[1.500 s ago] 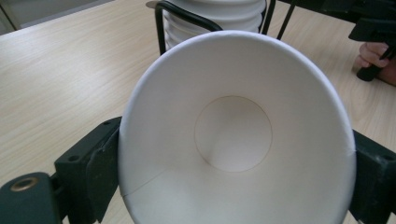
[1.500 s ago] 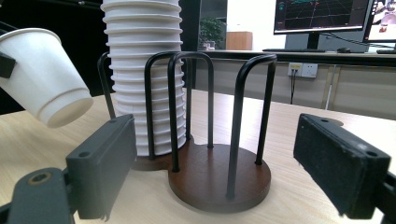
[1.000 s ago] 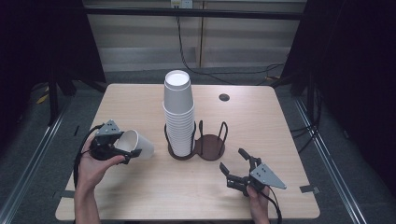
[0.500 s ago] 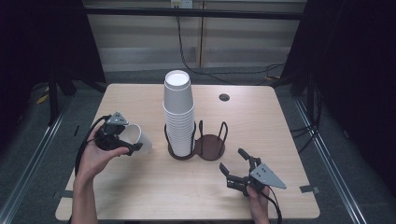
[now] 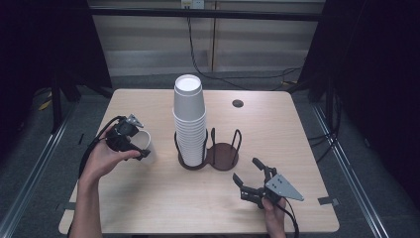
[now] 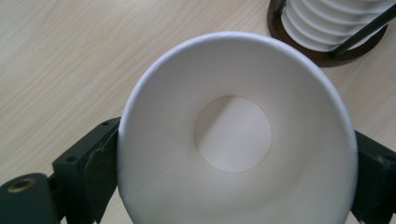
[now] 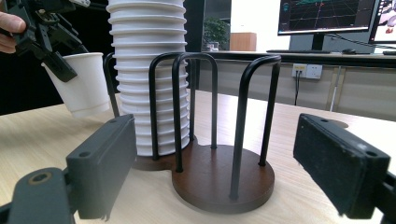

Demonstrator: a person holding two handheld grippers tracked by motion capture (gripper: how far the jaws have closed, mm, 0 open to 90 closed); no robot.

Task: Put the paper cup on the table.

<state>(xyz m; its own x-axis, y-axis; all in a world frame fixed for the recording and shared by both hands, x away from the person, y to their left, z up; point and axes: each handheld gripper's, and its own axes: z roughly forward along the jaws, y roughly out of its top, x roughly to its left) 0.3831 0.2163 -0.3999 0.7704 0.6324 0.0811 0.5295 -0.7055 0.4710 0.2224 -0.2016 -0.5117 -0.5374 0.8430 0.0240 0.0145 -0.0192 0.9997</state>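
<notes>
My left gripper (image 5: 130,144) has swung the paper cup (image 5: 144,147) from lying sideways to mouth-up, and its jaws, just eased a little wider, pinch the rim; the cup hangs at nine o'clock of the cup stack (image 5: 189,121); I judge the empty holder ring (image 5: 223,154) comes next; my right gripper (image 5: 251,181) rests spread, unmoved.

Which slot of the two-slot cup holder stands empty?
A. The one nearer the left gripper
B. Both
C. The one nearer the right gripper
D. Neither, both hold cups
C: in the high view the cup stack fills the holder's left slot, while the bare brown base on the side of the right gripper holds nothing; the right gripper view shows the same.
</notes>
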